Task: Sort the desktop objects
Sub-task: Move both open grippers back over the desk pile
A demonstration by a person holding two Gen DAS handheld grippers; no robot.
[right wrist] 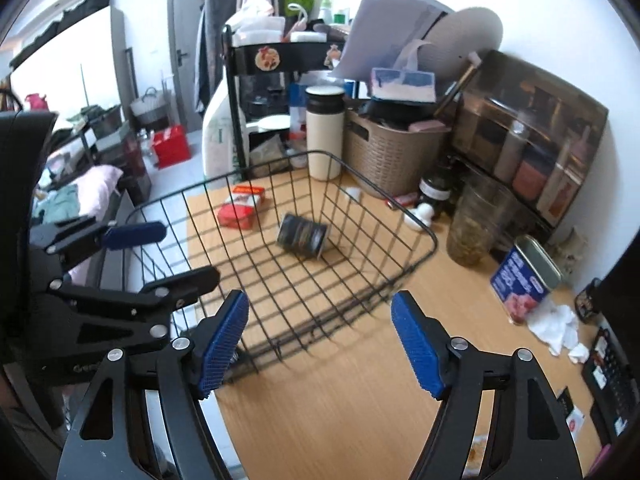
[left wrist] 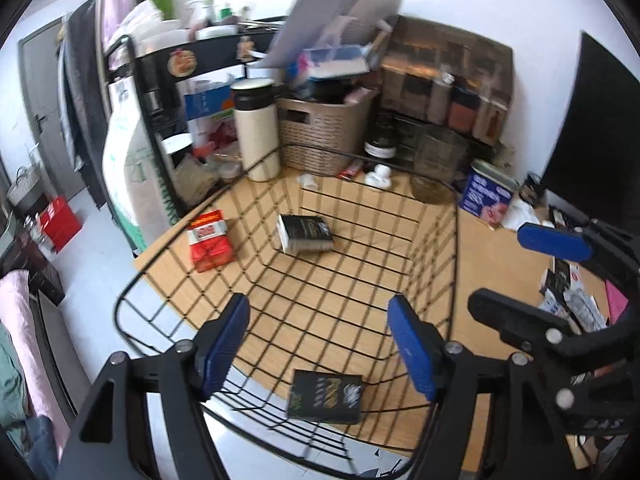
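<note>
L gripper (left wrist: 318, 340) spread wide, nothing between pads, hanging over near end of wire basket (left wrist: 454, 248). R gripper (right wrist: 320, 338) also spread, empty, just outside basket's near right corner over bare desk (right wrist: 360, 420). Basket holds 2 items: black box (left wrist: 325, 397) at near end, black pack (left wrist: 306, 234) mid-floor. Red pack (left wrist: 210, 245) sits on desk just outside basket's left wall. Behind basket: white flask (left wrist: 258, 132), woven bin (left wrist: 324, 130) stuffed w/ papers, glass jar (right wrist: 474, 222), blue tin (right wrist: 524, 280), crumpled tissue (right wrist: 556, 326). Near left corner of basket overhangs desk edge. Open desk only front-right.
</note>
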